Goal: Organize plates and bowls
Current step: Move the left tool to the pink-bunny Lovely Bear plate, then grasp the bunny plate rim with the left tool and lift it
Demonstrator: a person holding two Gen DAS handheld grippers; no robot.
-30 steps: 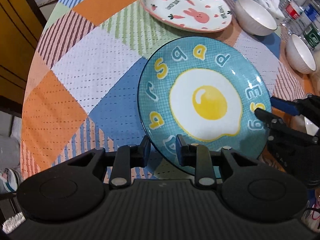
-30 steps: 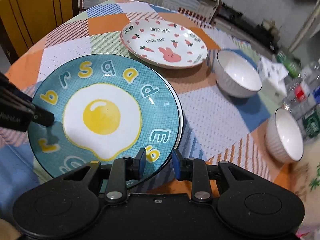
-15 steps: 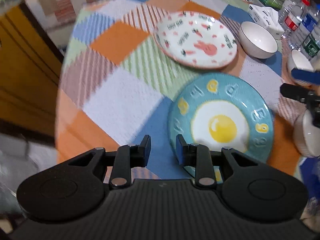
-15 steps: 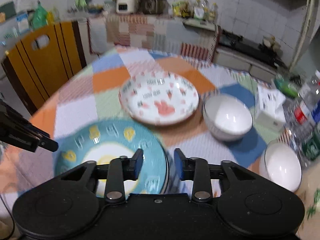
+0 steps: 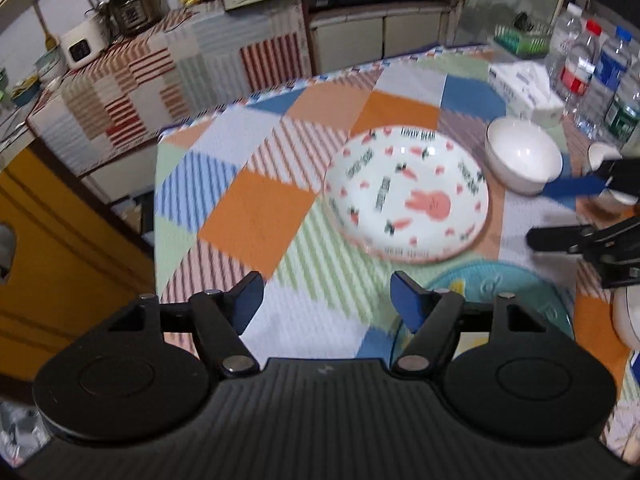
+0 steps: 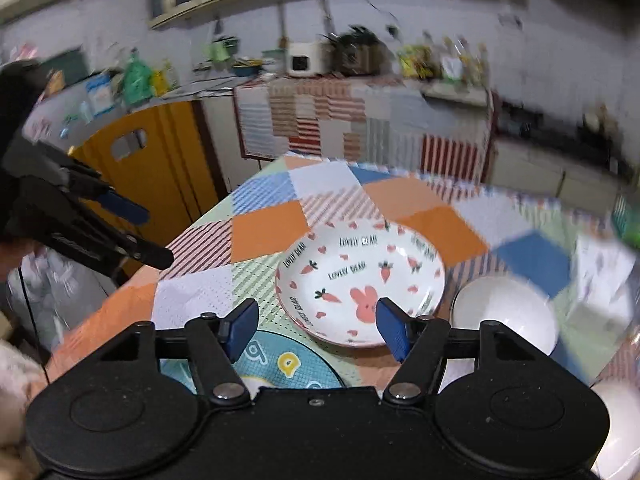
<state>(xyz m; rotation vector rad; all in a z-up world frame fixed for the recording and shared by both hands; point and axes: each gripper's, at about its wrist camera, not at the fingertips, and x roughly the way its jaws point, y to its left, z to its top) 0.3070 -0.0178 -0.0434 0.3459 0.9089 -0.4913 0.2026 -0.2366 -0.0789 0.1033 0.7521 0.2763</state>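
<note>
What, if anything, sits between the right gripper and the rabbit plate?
Nothing visible. The right gripper, jaws just opened and empty, looks straight at the rabbit plate; only bare tablecloth lies between. The white bowl sits beside it.

My left gripper (image 5: 326,296) and right gripper (image 6: 316,328) are black plastic with ribbed housings, silver screws, blue finger pads.

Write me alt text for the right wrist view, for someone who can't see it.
The right hand-held gripper hangs open and empty above a patchwork tablecloth, over a white rabbit-and-carrot plate. A teal egg plate lies nearer, a white bowl to the right, the left hand-held gripper at left.
</note>
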